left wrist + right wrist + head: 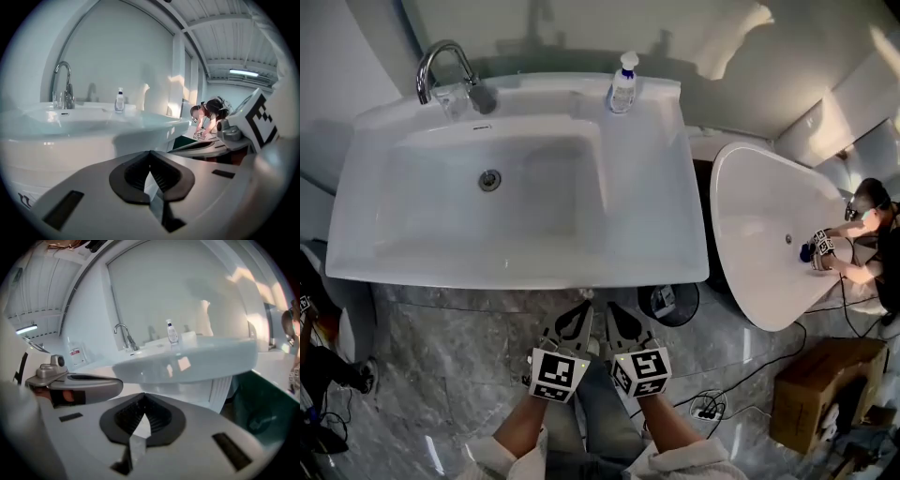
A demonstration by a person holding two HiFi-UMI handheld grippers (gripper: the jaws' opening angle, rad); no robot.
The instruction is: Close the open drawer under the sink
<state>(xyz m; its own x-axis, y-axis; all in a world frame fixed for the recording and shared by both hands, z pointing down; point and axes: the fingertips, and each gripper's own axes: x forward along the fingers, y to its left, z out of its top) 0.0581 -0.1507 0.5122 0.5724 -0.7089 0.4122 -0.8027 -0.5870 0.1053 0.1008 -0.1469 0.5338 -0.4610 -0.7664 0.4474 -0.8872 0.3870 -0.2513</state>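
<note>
The white sink (516, 178) fills the head view from above, and its basin rim hides the drawer beneath it. My left gripper (579, 315) and right gripper (617, 315) sit side by side just in front of the sink's front edge, both shut with nothing between the jaws. In the left gripper view the left gripper (150, 153) points at the white cabinet front (70, 152) under the basin. In the right gripper view the right gripper (143, 395) faces the same white cabinet front (206, 387). I cannot tell how far the drawer stands out.
A chrome faucet (441, 67) and a soap bottle (622, 84) stand on the sink's back ledge. A white bathtub (764, 234) lies to the right, with another person (872, 246) leaning over it. A round black object (668, 302), cables (709, 405) and a cardboard box (825, 392) sit on the marble floor.
</note>
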